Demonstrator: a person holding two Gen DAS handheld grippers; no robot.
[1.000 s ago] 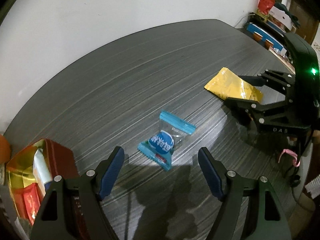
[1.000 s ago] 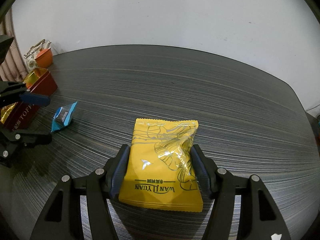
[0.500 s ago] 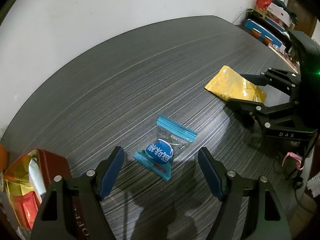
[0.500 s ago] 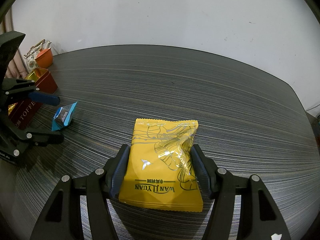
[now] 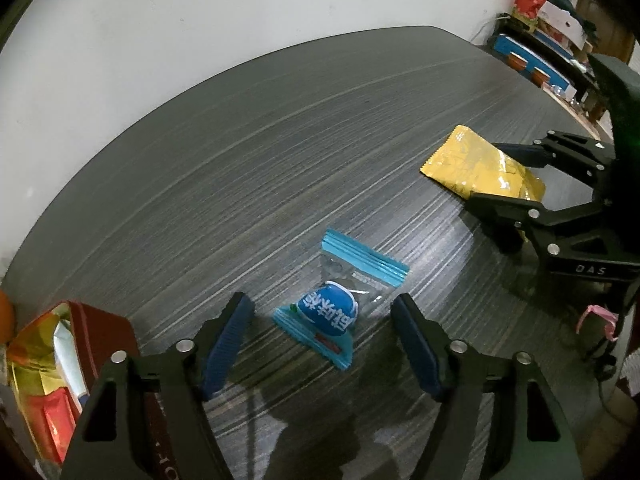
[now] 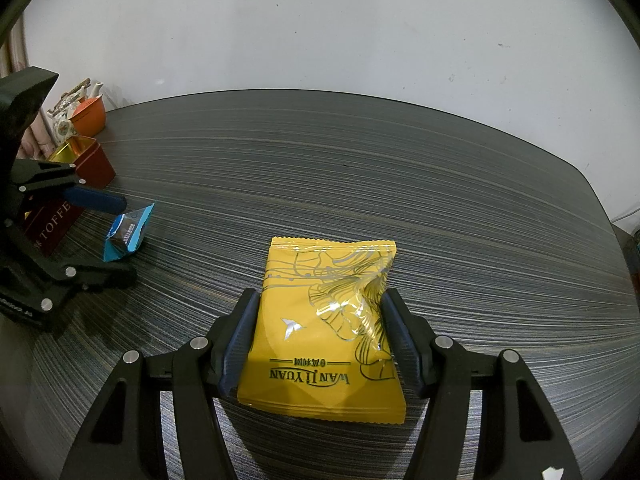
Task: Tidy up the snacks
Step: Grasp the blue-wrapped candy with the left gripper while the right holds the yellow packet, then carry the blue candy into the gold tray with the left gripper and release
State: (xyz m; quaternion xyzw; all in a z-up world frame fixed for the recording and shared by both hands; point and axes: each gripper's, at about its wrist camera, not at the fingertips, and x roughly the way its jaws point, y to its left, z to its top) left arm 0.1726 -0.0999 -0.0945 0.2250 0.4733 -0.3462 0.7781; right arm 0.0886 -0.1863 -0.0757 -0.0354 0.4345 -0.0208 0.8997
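"WAN LI YUAN" is read on the yellow packet (image 6: 324,320), clamped by the right gripper (image 6: 322,344); the left gripper (image 5: 322,344) is closing around the untouched blue candy (image 5: 330,310).

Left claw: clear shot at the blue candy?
Likely yes. The blue candy lies flat between the closing fingers of the left claw, pads not yet touching, nothing else between them; red tin sits off to the side.

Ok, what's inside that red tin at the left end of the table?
The red tin stands open with a gold lining. Inside show a red wrapper and a pale packet. Anything deeper is hidden by the tin's wall and the left gripper.
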